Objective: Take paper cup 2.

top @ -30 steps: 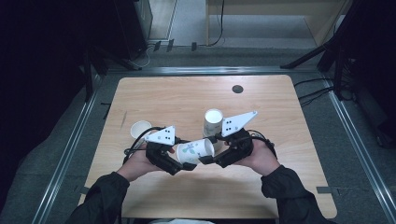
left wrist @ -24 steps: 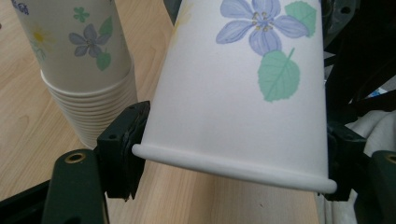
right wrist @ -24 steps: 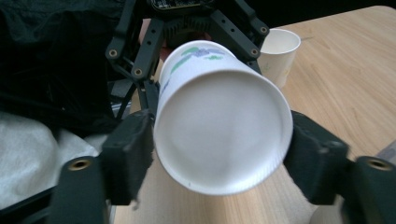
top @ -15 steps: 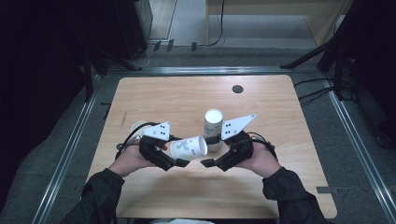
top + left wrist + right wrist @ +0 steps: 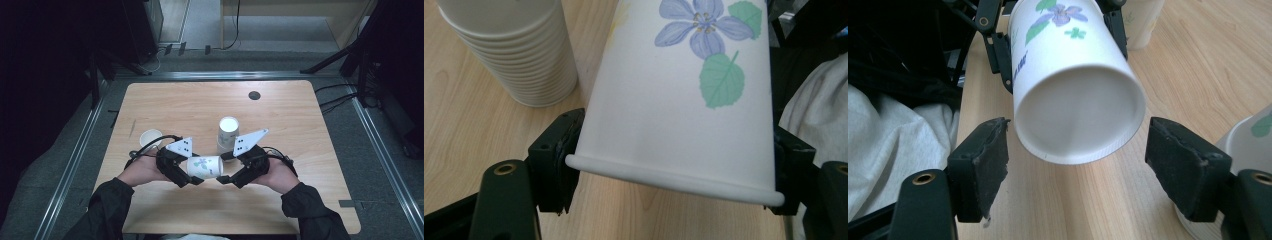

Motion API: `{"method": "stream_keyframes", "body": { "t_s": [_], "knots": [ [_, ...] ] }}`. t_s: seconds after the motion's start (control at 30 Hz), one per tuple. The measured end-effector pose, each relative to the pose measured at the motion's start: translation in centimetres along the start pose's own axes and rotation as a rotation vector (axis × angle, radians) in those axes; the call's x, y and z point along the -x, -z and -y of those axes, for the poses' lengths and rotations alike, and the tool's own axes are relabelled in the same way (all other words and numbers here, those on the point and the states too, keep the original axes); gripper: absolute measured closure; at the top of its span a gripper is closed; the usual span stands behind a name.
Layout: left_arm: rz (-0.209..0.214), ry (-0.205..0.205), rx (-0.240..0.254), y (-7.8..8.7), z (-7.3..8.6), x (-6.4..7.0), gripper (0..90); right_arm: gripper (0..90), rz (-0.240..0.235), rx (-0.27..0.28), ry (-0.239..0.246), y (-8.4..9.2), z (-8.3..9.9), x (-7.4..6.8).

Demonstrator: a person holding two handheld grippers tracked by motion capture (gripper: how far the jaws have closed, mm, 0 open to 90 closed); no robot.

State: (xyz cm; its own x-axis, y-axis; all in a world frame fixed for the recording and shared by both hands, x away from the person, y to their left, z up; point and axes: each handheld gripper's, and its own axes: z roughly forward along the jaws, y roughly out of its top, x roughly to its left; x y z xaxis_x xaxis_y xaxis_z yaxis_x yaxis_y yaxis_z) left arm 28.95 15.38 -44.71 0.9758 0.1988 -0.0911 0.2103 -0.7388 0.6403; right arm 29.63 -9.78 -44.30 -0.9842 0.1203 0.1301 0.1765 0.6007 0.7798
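Right gripper view: right gripper [image 5: 1075, 165] apparently clear of cup [image 5: 1078, 85] (left-held).

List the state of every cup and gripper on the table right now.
White paper cup with blue flower print: on its side, off the table, clamped near the rim.
Left gripper: shut on that cup.
Right gripper: open, fingers clear of the cup's base, just opened.
Stack of white paper cups: upright.
Lone white cup: upright.

The high view is dim, its left and right edges nearly black, and slightly soft. Both gripper views are bright and evenly lit, with soft shadows and mild close-range blur.
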Motion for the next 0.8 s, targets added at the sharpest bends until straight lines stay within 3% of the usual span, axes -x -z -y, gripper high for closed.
{"method": "stream_keyframes", "body": {
  "t_s": [0.4,0.8],
  "knots": [
    [0.013,-0.005,-0.129,-2.1,-0.3,0.2,24.9,25.8,0.005,-0.031,0.011,-1.0,0.2,-0.2],
    [0.028,0.013,-0.173,-3.4,-1.0,0.8,24.9,27.9,-0.011,-0.084,0.032,-2.4,0.7,-0.4]
  ]
}}
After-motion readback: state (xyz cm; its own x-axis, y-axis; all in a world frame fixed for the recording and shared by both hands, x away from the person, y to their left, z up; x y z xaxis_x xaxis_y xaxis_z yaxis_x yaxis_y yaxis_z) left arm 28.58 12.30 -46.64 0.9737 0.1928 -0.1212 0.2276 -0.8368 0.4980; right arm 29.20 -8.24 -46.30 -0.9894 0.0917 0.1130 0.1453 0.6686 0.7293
